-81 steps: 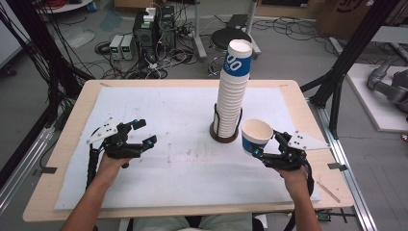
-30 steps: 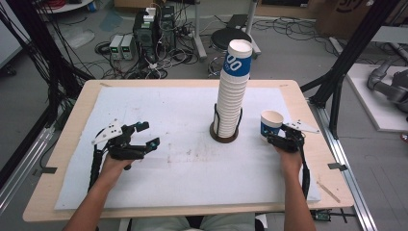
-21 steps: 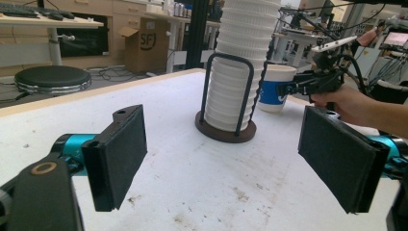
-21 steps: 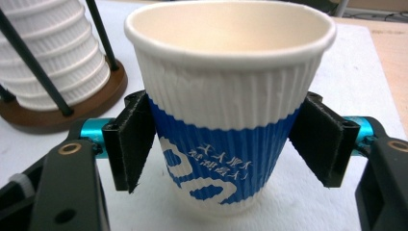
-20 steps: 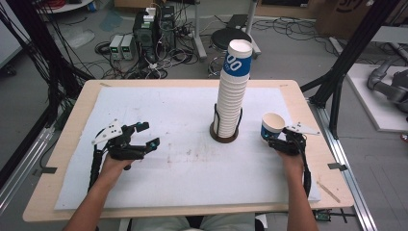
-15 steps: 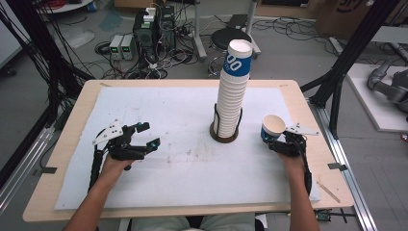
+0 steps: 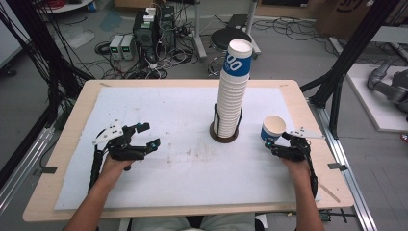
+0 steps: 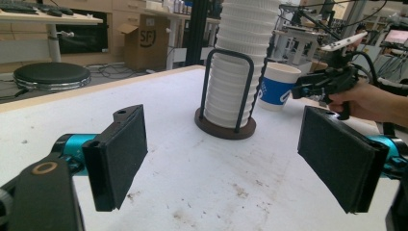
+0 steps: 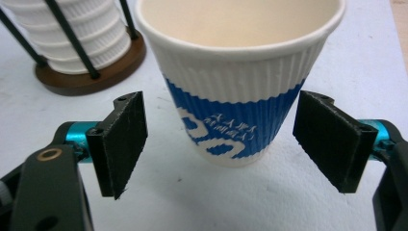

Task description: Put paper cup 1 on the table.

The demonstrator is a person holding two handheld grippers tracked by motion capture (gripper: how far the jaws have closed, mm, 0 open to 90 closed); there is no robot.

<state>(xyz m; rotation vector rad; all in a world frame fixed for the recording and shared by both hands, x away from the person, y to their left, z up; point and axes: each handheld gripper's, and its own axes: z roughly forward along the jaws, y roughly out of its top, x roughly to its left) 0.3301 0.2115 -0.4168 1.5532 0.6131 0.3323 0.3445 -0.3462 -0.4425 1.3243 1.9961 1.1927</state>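
A white paper cup with a blue band (image 9: 235, 96) stands upright on the white table cover, right of the cup stack (image 7: 273, 129). My right gripper (image 9: 228, 142) is open, one pad on each side of the cup with a clear gap to it; from above, the right gripper (image 7: 275, 142) sits just in front of the cup. A tall stack of the same cups (image 7: 234, 82) stands in a black wire holder on a round wooden base (image 7: 223, 134). My left gripper (image 7: 149, 135) rests open and empty at the table's left, its jaws (image 8: 231, 159) facing the stack (image 8: 235, 62).
The white cover (image 7: 173, 115) spreads over the wooden table (image 7: 77, 115), with faint brown stains near its middle. Black frame legs (image 7: 337, 96) stand off the right edge. Cables and equipment boxes (image 7: 149, 24) lie on the floor beyond the far edge.
The right gripper carried the cup from the front right, further back and to the right, turning it upright. The cup now stands on the table between open jaws. The left gripper stayed put.
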